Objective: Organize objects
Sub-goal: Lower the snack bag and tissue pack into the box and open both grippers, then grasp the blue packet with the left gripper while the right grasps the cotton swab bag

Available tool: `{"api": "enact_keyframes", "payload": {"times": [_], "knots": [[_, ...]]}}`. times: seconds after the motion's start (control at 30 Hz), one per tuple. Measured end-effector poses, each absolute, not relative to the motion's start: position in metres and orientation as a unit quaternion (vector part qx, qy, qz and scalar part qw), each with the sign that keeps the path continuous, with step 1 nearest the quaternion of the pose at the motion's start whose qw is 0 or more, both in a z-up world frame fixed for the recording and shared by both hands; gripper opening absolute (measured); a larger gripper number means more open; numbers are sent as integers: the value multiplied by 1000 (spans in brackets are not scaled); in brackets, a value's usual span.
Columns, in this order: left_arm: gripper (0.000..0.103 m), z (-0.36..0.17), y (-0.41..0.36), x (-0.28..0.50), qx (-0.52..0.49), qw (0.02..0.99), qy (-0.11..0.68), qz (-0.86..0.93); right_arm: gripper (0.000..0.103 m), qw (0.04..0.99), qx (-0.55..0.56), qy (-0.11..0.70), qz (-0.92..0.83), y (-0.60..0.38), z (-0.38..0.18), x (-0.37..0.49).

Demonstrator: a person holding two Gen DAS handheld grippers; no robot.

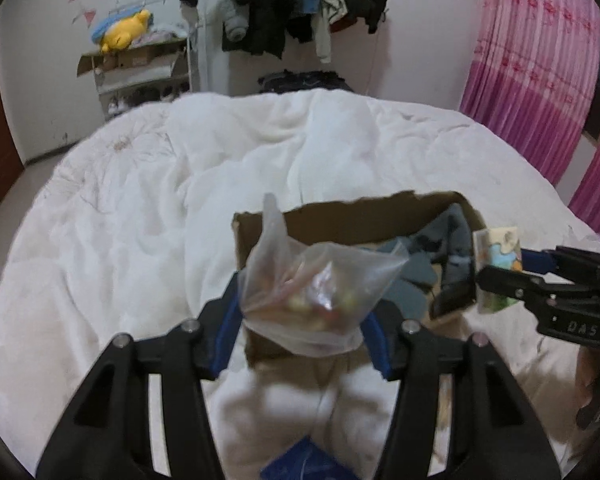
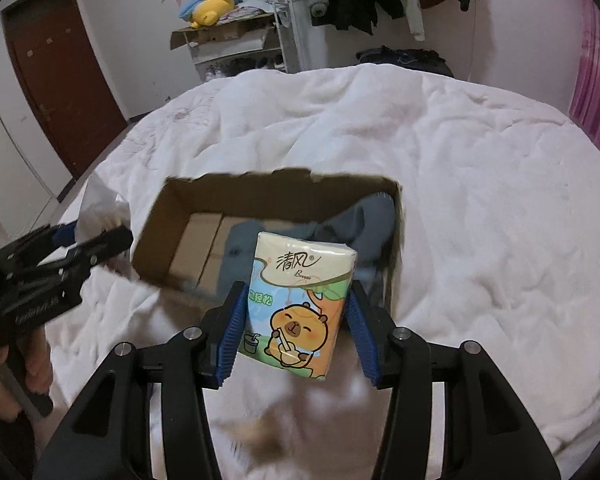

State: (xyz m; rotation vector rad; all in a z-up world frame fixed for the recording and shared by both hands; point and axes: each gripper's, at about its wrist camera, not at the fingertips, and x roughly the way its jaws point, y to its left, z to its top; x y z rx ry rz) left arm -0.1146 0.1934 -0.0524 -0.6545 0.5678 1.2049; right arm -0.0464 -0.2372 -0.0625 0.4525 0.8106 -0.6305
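An open cardboard box lies on the white bed, with grey cloth inside. My left gripper is shut on a clear plastic bag of small colourful items, held over the box's near edge. My right gripper is shut on a tissue pack with a cartoon capybara, held above the box's near side. The right gripper with the pack shows at the right of the left wrist view. The left gripper shows at the left of the right wrist view.
A white quilt covers the bed. A shelf with a yellow plush toy stands by the far wall. Dark clothes hang on a rack. Pink curtains hang at the right. A brown door is at the left.
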Motion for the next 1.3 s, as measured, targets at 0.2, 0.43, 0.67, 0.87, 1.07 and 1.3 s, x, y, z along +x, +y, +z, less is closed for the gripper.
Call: {"api": "enact_keyframes", "payload": {"times": [0.2,0.43,0.67,0.87,1.07,1.3], "knots": [[56,-86,223,-107,-340,725,273,534,52,842,217,393,-300,-262,-81,-12],[65,-93,227,-109,-357,726,259,528,76,840,219,395,-301,-265,-88,-9],[92,-66,206,-111,-338,733,244,537,78,843,217,387,-305,-252,-76,-28],[93,-35,161,-123,-338,744,226,529,78,845,211,378,-313,-226,-56,-55],[93,-11,101,-141,-330,749,206,536,78,852,203,364,-317,-184,-31,-89],[93,0,43,-157,-331,751,195,537,78,861,198,352,-308,-130,-13,-126]]}}
